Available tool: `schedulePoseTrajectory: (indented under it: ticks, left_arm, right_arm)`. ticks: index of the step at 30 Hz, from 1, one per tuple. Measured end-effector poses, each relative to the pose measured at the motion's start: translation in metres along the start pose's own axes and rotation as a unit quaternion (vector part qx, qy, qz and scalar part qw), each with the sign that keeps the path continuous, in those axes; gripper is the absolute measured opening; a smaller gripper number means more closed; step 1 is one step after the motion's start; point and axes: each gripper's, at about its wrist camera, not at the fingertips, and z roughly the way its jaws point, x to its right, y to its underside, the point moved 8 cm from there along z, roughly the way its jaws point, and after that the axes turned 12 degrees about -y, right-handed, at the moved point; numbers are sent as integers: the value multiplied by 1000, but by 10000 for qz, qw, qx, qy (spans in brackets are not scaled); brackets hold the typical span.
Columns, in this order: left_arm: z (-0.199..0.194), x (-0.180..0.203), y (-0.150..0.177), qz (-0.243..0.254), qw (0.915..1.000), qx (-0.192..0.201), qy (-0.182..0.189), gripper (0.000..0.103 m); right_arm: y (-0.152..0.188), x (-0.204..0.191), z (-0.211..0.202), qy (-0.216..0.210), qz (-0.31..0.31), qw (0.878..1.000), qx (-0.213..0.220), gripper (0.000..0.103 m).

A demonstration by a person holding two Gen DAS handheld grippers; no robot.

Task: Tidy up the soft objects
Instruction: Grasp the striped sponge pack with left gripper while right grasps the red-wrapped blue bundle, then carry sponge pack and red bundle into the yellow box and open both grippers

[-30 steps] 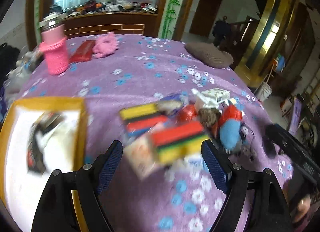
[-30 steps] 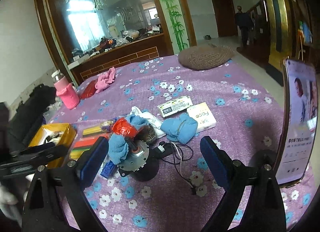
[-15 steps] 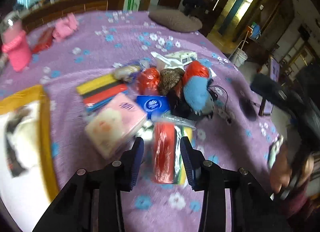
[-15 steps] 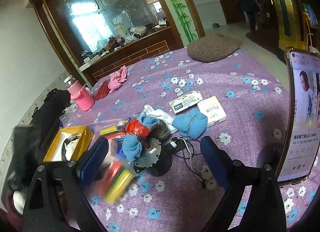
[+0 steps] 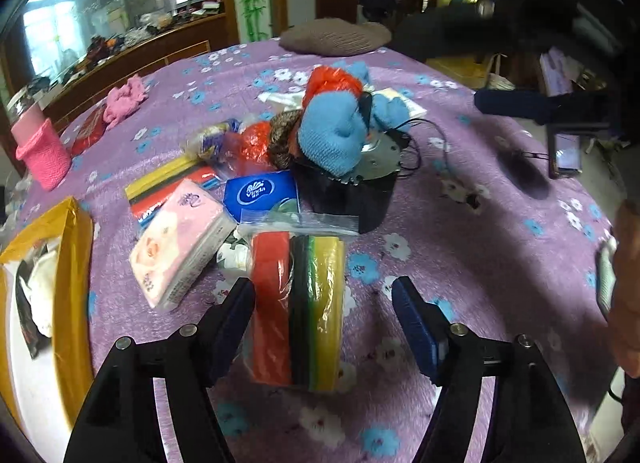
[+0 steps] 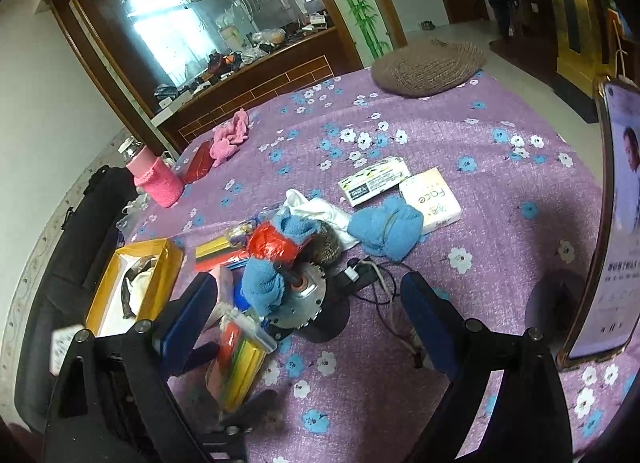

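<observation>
The left gripper [image 5: 324,303] was opening around a crinkly plastic-wrapped sponge pack [image 5: 298,311] lying on the purple floral tablecloth [image 5: 460,263], pads clear. The right gripper [image 6: 308,303] stood wide, empty. Only the right view showed the white Face tissue pack [image 6: 432,199].

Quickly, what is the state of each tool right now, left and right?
Left tool: opening; the sponge pack lies between the pads, not pressed.
Right tool: open, holding nothing.
</observation>
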Motion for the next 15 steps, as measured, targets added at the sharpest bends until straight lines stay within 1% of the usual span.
schedulePoseTrajectory:
  ticks: [1,2,3,6,9,11,12,13,14,15]
  left_arm:
    - [2,-1,-3,-90,10000,-12,19,62]
    - [1,-3,-4,-227,9997,-8,80,47]
    - [0,-7,-4,-345,9993,-20,151,40]
    - [0,-21,-5,-747,9963,-75,412,40]
    - [2,-27,-4,-921,9945,-111,477,42]
    - [7,-28,-4,-936,9945,-125,457,53]
    - [9,-27,-4,-933,9945,-132,466,56]
    - [12,-26,-4,-931,9945,-137,466,59]
    - [14,-25,-3,-923,9946,-140,442,57]
    - [18,-23,-2,-898,9949,-196,424,56]
  right_arm:
    - [-2,0,2,31,-31,10000,-42,93]
    - [-3,-1,4,63,-67,9999,-72,93]
    - [-6,-3,8,89,-121,9998,-113,93]
    - [-9,-10,20,135,-262,9993,-226,92]
    - [-11,-13,36,294,-392,9980,-408,84]
    - [-10,-13,48,442,-412,9966,-560,79]
    - [-10,-12,53,478,-410,9961,-618,75]
    - [-9,-12,57,498,-401,9957,-677,67]
    - [-9,-11,61,524,-392,9951,-738,58]
    - [-8,-11,64,531,-395,9948,-777,54]
